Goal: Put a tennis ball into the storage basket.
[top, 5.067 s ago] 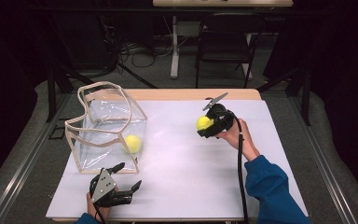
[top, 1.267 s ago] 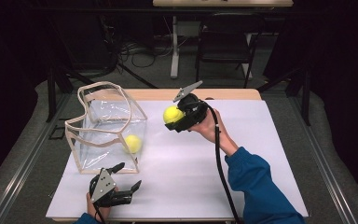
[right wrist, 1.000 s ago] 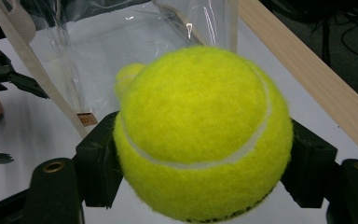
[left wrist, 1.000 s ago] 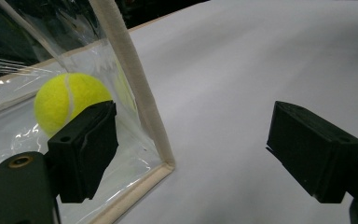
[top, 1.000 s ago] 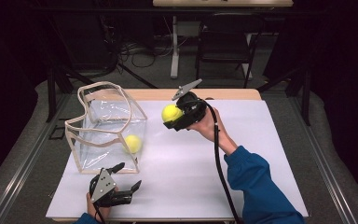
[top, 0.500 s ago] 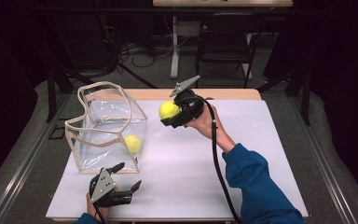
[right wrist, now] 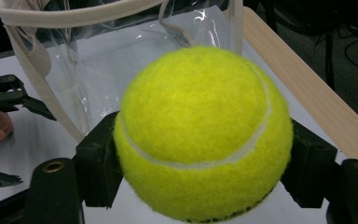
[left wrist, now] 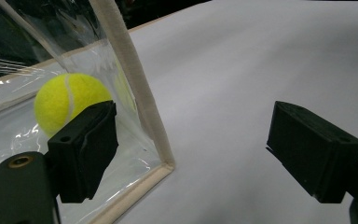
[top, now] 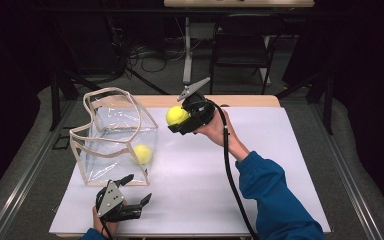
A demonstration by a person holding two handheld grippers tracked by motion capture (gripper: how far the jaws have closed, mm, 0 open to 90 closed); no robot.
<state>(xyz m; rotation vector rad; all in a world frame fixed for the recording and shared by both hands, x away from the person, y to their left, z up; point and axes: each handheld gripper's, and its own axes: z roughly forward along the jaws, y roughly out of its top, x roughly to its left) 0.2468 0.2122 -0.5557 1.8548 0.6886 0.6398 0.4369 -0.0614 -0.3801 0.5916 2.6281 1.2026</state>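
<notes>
At the left of the white-topped counter [top: 195, 185] stands a clear plastic bag with a cream fabric rim and edging [top: 111, 134], open at the top. A fuzzy yellow-green tennis ball [top: 142, 153] lies inside it on the bottom, close to the wall that faces the middle of the counter. In the left gripper view this ball [left wrist: 67, 100] shows through the clear wall, just behind the cream corner seam.

Just in front of the bag, at the near edge of the counter, the left hand-held gripper [top: 130, 195] rests low with its jaws spread wide; nothing lies between them, and in its own view the bag's lower corner sits between the two black pads against bare white surface.

Further right, the right hand-held gripper [top: 179, 118] is held up above the counter, beside the bag's top rim and apart from it. Its jaws pinch a second yellow-green tennis ball [top: 176, 115] from both sides. In the right gripper view that ball [right wrist: 203, 135] sits squarely between the black pads, with the bag's rim beyond it. A blue sleeve [top: 275, 200] reaches in from the lower right.
</notes>
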